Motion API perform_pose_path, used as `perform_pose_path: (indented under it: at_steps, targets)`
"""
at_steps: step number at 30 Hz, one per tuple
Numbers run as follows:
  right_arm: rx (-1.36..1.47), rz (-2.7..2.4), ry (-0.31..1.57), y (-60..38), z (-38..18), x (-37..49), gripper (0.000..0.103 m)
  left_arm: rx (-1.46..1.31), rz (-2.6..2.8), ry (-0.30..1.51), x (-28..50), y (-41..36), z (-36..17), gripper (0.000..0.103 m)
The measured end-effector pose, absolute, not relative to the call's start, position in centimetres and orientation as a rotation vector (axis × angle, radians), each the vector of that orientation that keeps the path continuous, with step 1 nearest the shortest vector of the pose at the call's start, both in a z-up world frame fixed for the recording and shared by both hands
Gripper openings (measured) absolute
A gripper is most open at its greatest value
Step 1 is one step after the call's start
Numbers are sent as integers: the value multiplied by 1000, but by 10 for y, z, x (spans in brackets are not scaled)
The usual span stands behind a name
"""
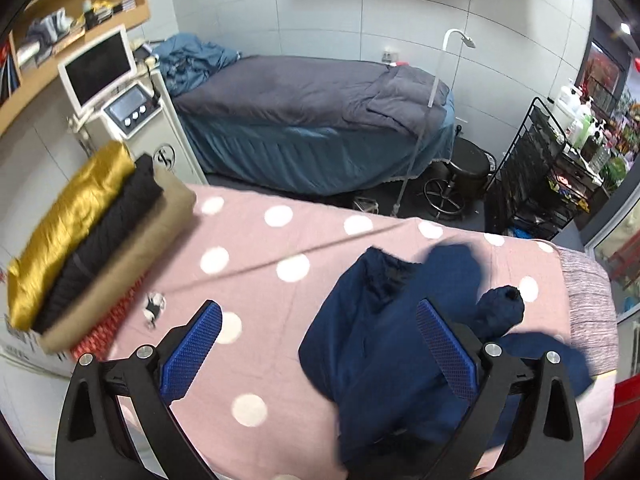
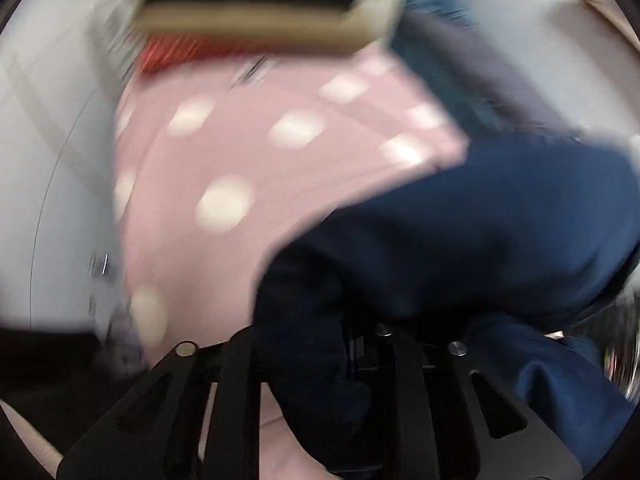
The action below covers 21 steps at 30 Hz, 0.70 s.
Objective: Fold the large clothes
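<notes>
A crumpled navy blue garment (image 1: 400, 340) lies on the pink polka-dot bed cover (image 1: 260, 264), toward its right side. My left gripper (image 1: 320, 344) is open above the cover, its blue-padded fingers (image 1: 196, 344) spread wide, the right finger over the garment's edge. In the blurred right wrist view the navy garment (image 2: 460, 240) drapes over my right gripper (image 2: 320, 332); the arms stand close together with the fabric between them, so it is shut on the garment. Its fingertips are hidden by the cloth.
A stack of folded clothes, gold, black and tan (image 1: 88, 240), sits at the cover's left corner, also in the right wrist view (image 2: 260, 8). Beyond are a blue bed (image 1: 312, 120), a machine with a screen (image 1: 120, 92), a stool (image 1: 460, 176) and a black wire cart (image 1: 548, 168).
</notes>
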State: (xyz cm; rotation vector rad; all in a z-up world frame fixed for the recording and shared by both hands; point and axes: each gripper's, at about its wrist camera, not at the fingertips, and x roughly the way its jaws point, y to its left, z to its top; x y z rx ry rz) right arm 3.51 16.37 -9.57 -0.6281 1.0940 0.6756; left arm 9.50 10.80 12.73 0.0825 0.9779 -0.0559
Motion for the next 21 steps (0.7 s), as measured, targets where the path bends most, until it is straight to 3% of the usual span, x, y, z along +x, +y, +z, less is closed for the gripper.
perform_pose_path:
  at_steps: [3, 4, 5, 7, 12, 17, 21]
  targets:
    - [-948, 672, 1043, 193, -146, -6, 61, 68, -158, 991, 94, 91, 123, 96]
    - [-1046, 675, 973, 199, -149, -22, 82, 66, -222, 1018, 93, 77, 114, 96]
    - [-1116, 685, 892, 200, -147, -37, 89, 72, -260, 1039, 91, 69, 109, 96]
    - [-1166, 656, 723, 191, -125, -52, 89, 122, -329, 1091, 89, 42, 86, 96]
    - [-816, 448, 904, 107, -62, -11, 89, 149, -379, 1183, 101, 8, 53, 95]
    - [-655, 286, 892, 27, -26, -27, 89, 104, -411, 1135, 129, 0, 70, 96]
    - [-243, 110, 944, -55, 1, -33, 89, 130, -545, 1163, 149, -41, 67, 96]
